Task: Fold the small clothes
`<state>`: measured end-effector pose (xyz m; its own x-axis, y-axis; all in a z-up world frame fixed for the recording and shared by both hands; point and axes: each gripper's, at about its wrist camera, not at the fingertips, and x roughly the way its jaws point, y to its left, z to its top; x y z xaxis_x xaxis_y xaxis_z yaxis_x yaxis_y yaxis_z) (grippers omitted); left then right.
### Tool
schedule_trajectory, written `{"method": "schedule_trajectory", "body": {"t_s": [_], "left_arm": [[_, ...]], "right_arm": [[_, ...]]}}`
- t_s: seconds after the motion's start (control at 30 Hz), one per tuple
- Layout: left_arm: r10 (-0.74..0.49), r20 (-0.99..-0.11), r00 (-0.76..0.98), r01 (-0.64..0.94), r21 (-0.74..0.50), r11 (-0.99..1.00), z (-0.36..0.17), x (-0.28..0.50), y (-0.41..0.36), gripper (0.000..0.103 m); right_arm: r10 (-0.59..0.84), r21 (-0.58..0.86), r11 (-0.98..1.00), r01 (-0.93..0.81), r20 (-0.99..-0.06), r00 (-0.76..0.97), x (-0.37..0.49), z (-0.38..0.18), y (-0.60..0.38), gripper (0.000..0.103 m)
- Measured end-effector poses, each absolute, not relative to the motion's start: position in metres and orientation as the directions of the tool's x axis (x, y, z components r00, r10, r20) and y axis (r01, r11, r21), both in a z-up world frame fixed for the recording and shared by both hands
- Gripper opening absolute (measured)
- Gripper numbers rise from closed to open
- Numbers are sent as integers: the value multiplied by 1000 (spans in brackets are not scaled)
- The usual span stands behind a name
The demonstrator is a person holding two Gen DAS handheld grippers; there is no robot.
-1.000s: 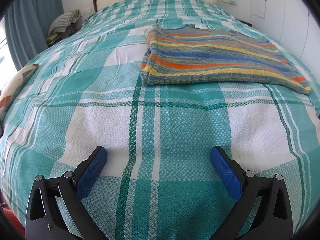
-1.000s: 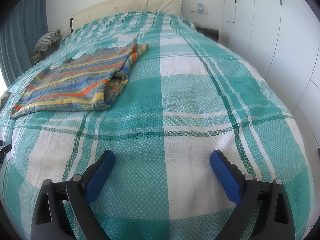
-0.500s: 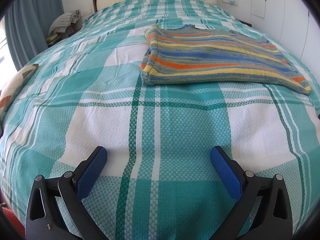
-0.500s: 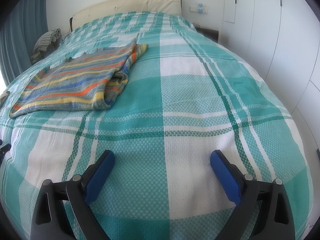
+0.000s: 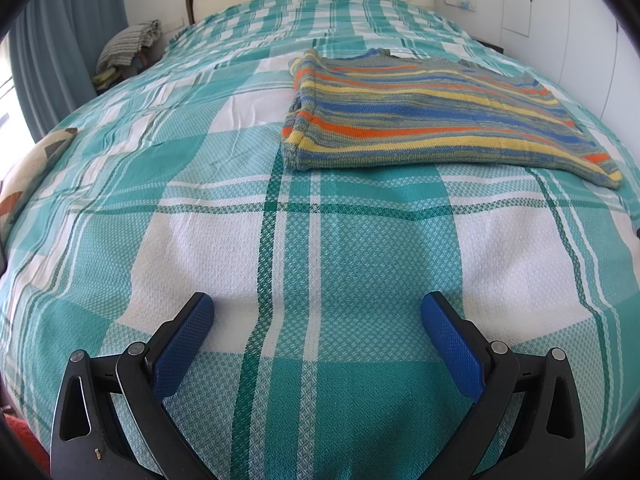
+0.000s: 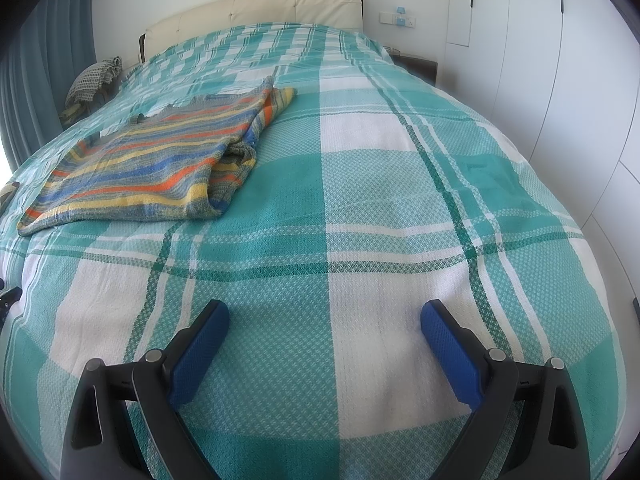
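A striped knit garment [image 5: 432, 116], in yellow, orange, blue and grey, lies folded flat on the teal plaid bedspread [image 5: 320, 248]. In the left wrist view it sits ahead and to the right; in the right wrist view the garment [image 6: 148, 168] lies ahead and to the left, with a sleeve tucked under its right side. My left gripper [image 5: 318, 308] stands open above the bedspread, well short of the garment. My right gripper [image 6: 324, 316] is open too, over bare bedspread [image 6: 380, 220] to the garment's right. Neither holds anything.
A cream headboard [image 6: 256, 8] closes the far end of the bed. White wardrobe doors [image 6: 560, 60] run along the right. Blue curtains [image 5: 52, 52] hang at the left, with a heap of checked cloth [image 5: 128, 40] beside the bed. A patterned pillow [image 5: 36, 160] lies at the bed's left edge.
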<state>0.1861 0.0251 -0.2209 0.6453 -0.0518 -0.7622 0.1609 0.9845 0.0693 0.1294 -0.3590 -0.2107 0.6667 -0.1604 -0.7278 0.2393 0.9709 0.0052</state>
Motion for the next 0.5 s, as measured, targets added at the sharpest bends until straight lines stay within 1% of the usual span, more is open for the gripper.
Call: {"method": "schedule_trajectory", "body": {"t_s": [0.5], "left_arm": [[-50, -761, 647, 160, 71, 984, -220, 186, 25, 102]], "right_arm": [[-185, -27, 970, 243, -730, 658, 131, -210, -357, 96]]}}
